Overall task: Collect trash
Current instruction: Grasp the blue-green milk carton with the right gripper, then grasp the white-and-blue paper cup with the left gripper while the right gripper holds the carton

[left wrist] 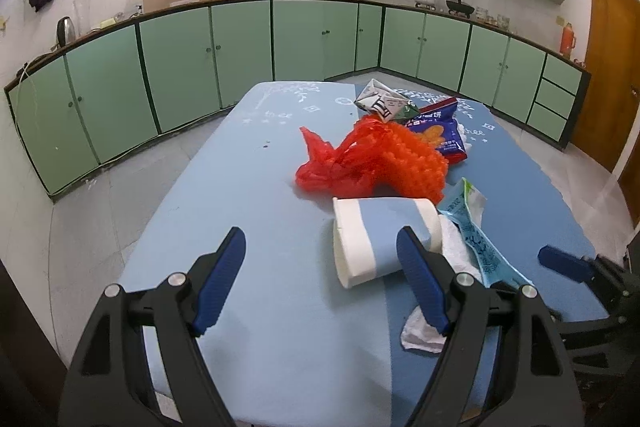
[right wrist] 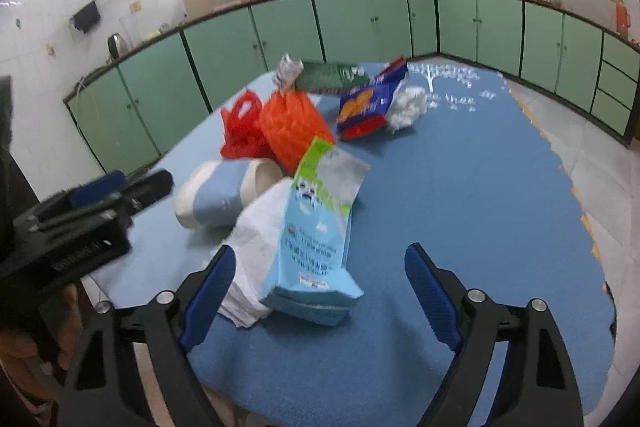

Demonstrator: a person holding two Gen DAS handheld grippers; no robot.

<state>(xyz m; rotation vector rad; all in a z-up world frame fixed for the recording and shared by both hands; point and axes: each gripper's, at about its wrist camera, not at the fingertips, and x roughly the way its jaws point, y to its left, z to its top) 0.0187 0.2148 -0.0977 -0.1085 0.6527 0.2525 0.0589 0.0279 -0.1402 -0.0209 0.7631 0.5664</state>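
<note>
Trash lies heaped on the blue table (left wrist: 248,163): a white paper cup (left wrist: 376,239) with a pale blue band on its side, a red plastic bag (left wrist: 320,163) and orange netting (left wrist: 412,159) behind it, a light blue packet (right wrist: 316,227) with a green top resting on a white plastic bag (right wrist: 256,239), a dark blue snack wrapper (right wrist: 368,103), a crumpled tissue (right wrist: 408,105), and a folded carton (left wrist: 380,99) at the far end. Left gripper (left wrist: 322,281) hangs with its blue pads wide apart, holding nothing; the cup sits just ahead, overlapping its right pad. Right gripper (right wrist: 320,291) is also spread wide and holds nothing, the packet's near end lying between its fingers.
</note>
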